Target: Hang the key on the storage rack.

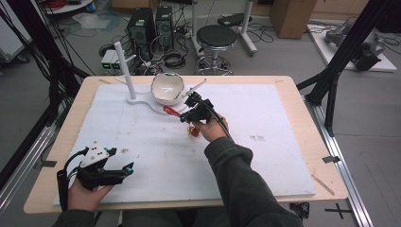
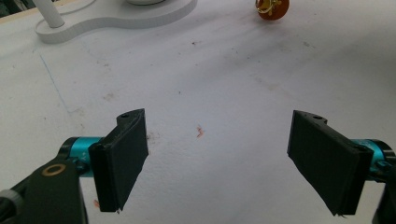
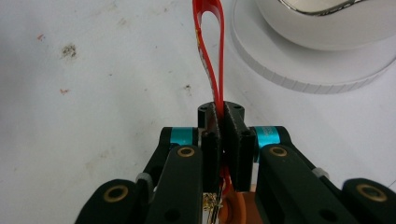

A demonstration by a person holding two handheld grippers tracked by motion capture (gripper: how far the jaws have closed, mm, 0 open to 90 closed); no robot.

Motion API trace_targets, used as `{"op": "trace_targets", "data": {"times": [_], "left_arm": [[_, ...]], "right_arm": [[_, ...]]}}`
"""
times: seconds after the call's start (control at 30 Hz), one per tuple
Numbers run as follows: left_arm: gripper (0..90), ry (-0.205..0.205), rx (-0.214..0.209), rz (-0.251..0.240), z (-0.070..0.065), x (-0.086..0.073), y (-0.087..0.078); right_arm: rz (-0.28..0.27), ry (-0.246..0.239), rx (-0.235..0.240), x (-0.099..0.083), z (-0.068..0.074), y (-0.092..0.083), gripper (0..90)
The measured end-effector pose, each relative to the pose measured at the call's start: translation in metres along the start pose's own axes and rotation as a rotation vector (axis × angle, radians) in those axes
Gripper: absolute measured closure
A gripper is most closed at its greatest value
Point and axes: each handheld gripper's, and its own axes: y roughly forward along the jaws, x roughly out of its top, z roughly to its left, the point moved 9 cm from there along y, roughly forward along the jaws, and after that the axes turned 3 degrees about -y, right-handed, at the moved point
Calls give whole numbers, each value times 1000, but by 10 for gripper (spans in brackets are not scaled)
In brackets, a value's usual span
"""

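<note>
Right gripper (image 3: pixel 219 140) jaws clamped on red ribbon loop (image 3: pixel 210 51), long axis toward frame top. White bowl stand (image 3: pixel 299 70) upper right, close beside. Left gripper (image 2: pixel 219 158) jaws wide, empty.

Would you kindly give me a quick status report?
Right gripper shut on red ribbon loop, orange pendant hanging. Left gripper open, idle. White bowl stand close ahead.

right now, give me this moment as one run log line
right gripper: shut on red ribbon loop | orange charm: hangs below it | left gripper: open, nothing between jaws | white stand: on table, untouched
</note>
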Motion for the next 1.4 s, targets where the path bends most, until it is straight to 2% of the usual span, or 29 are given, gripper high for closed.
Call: {"op": "trace_targets", "data": {"times": [0.1, 0.27, 0.7, 1.07, 1.4], "left_arm": [[205, 0, 4, -1, 1, 0, -1], [205, -6, 11, -8, 3, 0, -2], [205, -7, 4, -8, 2, 0, -2], [205, -5, 9, -11, 3, 1, -2], [204, -1, 4, -10, 2, 1, -1]], "right_arm": [[10, -12, -6, 4, 0, -2, 856], [-18, -42, -14, 18, 3, -10, 857], [-49, -74, -33, 42, 5, -18, 857], [-80, -86, -53, 59, 6, -20, 857], [-96, -93, -56, 71, 12, -21, 857]]}}
